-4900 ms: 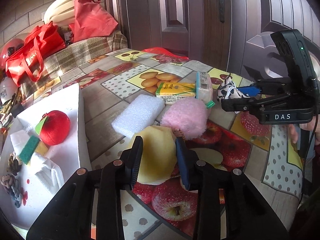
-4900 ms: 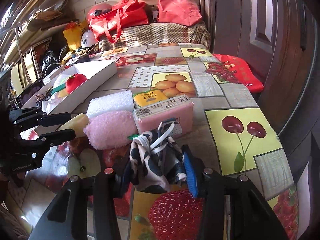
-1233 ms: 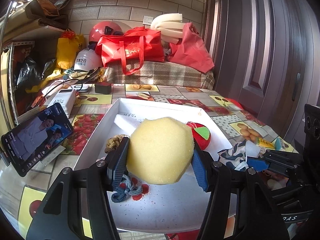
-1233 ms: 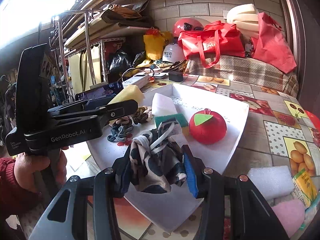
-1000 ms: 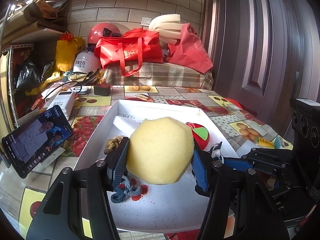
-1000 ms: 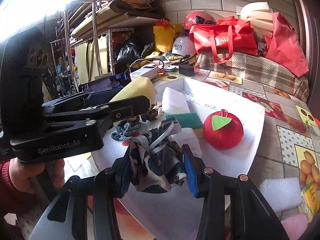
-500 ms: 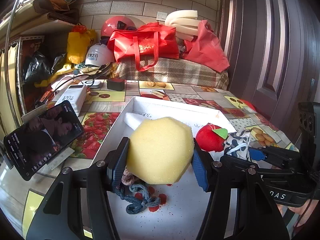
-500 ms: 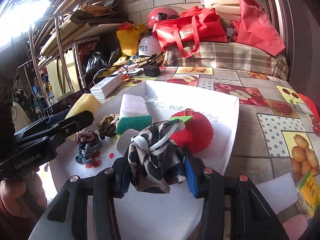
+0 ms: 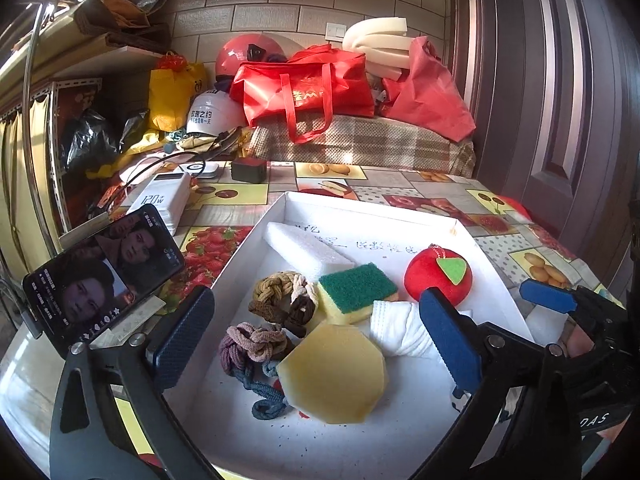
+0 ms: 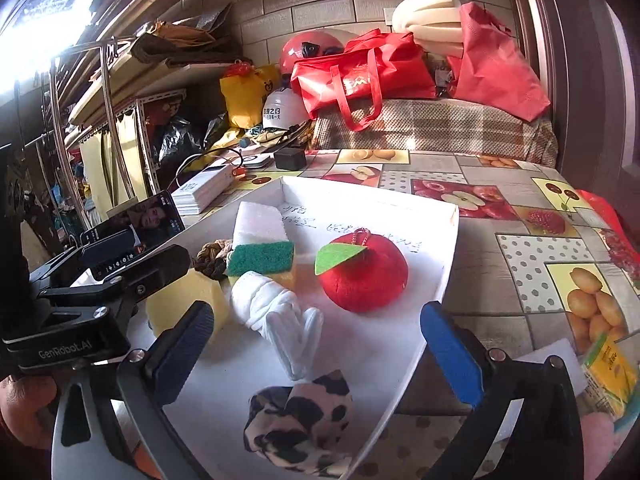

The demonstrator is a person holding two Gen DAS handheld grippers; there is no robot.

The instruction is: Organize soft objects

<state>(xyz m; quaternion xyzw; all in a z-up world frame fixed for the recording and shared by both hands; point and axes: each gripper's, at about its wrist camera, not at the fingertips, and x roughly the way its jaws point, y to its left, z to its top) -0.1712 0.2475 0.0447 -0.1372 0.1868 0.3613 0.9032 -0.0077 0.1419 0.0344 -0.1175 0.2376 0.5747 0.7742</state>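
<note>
A shallow white tray (image 9: 372, 210) (image 10: 450, 248) holds the soft things. The yellow sponge (image 9: 334, 374) (image 10: 184, 300) lies in it, free, below my left gripper (image 9: 316, 340), whose jaws are opening and stand wide apart. The black-and-white patterned cloth (image 10: 300, 420) lies at the tray's near edge, released, under my right gripper (image 10: 316, 354), whose jaws are also opening with nothing pressed between them. Also in the tray are a red plush apple (image 9: 438, 278) (image 10: 364, 274), a green-topped scrub sponge (image 9: 356, 292), a white foam block (image 9: 306, 248), a white sock (image 10: 276, 312) and braided hair ties (image 9: 280, 300).
A phone (image 9: 104, 272) on a stand sits left of the tray, with a white power bank (image 9: 164, 200) behind it. Right of the tray lie a white foam pad (image 10: 552, 360) and a yellow packet (image 10: 610, 376). Red bags (image 9: 304, 88) and helmets crowd the table's far end.
Both grippers opened wide. The yellow sponge dropped out of the left one into the tray, and the patterned cloth fell from the right one onto the tray's near edge.
</note>
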